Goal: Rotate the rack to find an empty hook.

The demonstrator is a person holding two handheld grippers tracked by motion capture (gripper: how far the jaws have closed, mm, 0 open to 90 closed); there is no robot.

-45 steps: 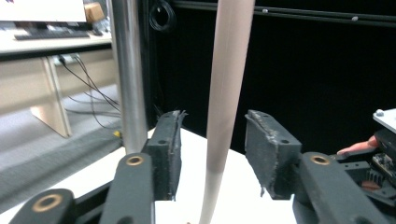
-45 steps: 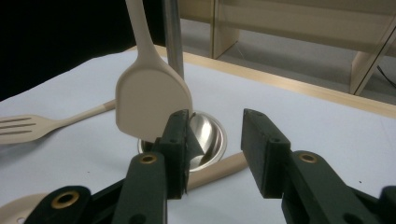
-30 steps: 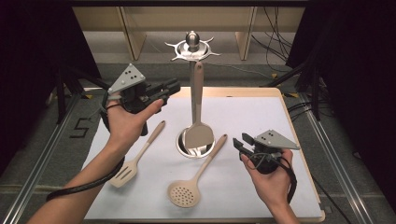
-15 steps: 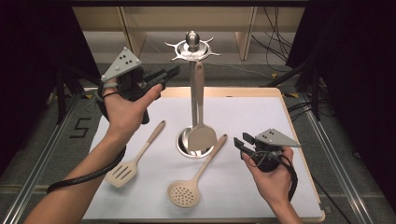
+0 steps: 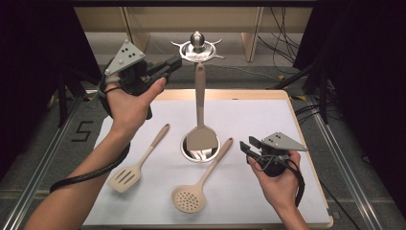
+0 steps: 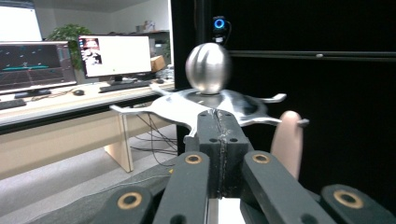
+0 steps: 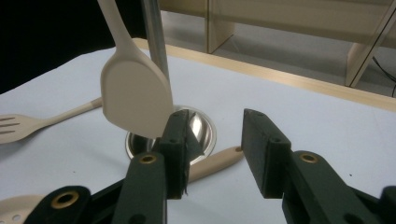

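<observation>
A metal utensil stand point(image 5: 196, 45) with a ball top point(image 6: 208, 67) rises from a round base point(image 5: 210, 154) mid-table. A beige solid spatula point(image 5: 201, 136) point(image 7: 135, 95) hangs from one of its hooks. My left gripper point(image 5: 168, 65) point(image 6: 218, 117) is held high just left of the stand's top, jaws shut on nothing. My right gripper point(image 5: 251, 146) point(image 7: 217, 126) hovers low, right of the base, open and empty, pointing at the hanging spatula. A slotted spatula point(image 5: 125, 177) point(image 7: 14, 125) and a perforated skimmer point(image 5: 189, 199) point(image 7: 217, 161) lie flat on the white mat point(image 5: 268, 115).
The mat covers a wooden table whose edge point(image 5: 311, 158) runs close by my right hand. Wooden desk legs point(image 5: 251, 33) and cables lie on the floor behind. Monitors point(image 6: 114, 56) stand on a desk far off in the left gripper view.
My left gripper has risen and moved up toward the top of the stand, staying shut. The right gripper and the utensils have stayed in place.
</observation>
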